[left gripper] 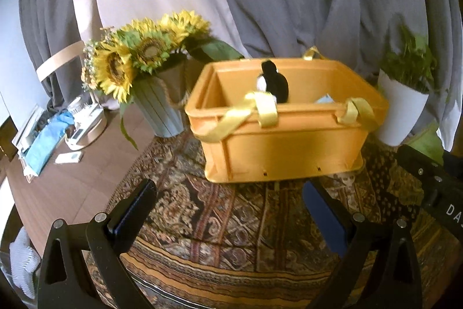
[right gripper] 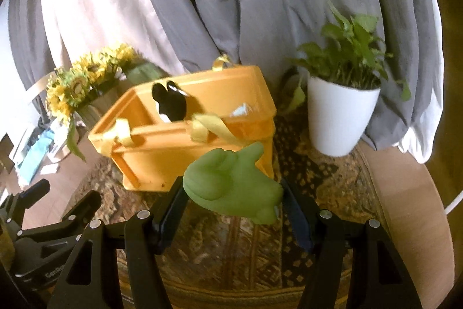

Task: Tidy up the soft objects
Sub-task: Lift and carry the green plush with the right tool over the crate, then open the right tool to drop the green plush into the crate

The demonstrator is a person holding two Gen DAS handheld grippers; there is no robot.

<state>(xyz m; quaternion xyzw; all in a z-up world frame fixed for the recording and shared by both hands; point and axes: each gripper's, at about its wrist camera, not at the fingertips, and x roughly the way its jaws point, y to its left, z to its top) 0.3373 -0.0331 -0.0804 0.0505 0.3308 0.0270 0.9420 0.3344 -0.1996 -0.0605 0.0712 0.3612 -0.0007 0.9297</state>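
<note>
An orange plastic bin (left gripper: 283, 146) with yellow ribbon handles (left gripper: 266, 109) stands on a patterned cloth. A black and white plush toy (left gripper: 273, 81) sits inside it, also seen in the right wrist view (right gripper: 169, 103). My left gripper (left gripper: 228, 193) is open and empty, in front of the bin. My right gripper (right gripper: 231, 193) is shut on a green soft toy (right gripper: 231, 187) and holds it above the cloth, just in front of the bin (right gripper: 162, 155). Something pale blue (right gripper: 240, 109) lies in the bin's right part.
A vase of sunflowers (left gripper: 139, 60) stands left of the bin. A white pot with a green plant (right gripper: 340, 112) stands right of it. Grey curtains hang behind. Papers and small devices (left gripper: 69, 129) lie on the wooden table at left. The left gripper's body (right gripper: 43, 225) shows at lower left.
</note>
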